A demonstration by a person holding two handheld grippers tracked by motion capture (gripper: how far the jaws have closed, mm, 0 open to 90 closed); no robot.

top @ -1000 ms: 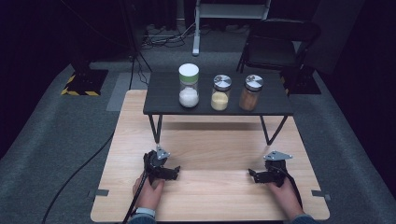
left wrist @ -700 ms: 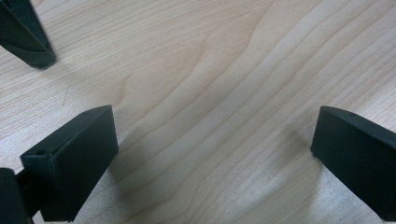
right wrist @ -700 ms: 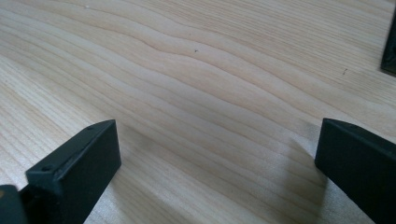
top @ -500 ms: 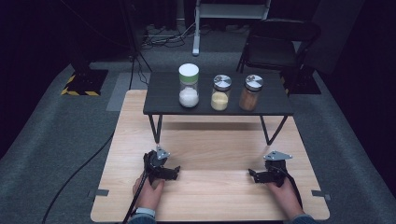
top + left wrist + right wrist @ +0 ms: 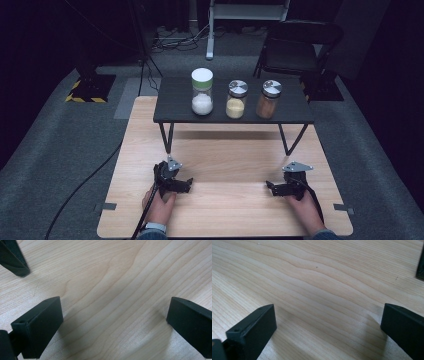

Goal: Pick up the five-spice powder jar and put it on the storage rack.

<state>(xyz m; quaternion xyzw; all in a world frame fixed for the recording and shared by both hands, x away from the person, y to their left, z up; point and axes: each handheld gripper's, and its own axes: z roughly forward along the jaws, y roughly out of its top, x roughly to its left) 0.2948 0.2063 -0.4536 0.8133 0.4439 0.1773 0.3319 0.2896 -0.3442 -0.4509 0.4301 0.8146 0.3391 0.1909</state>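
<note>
My left gripper [image 5: 186, 185] rests on the light wooden table [image 5: 230, 210] at its front left, held by a hand, with its jaws pointing toward the middle. In the left gripper view the left gripper [image 5: 115, 315] is open, with bare wood grain between its black fingers [image 5: 40, 325]. My right gripper [image 5: 270, 189] lies at the front right, pointing inward. It too is open [image 5: 328, 322], with nothing between its fingers [image 5: 254, 332].
A low black shelf [image 5: 175, 107] on thin legs spans the table's far half. It carries a white-lidded jar of white powder [image 5: 202, 92], a jar of yellow grains [image 5: 236, 100] and a jar of brown powder [image 5: 268, 99]. A black chair [image 5: 300, 45] stands behind.
</note>
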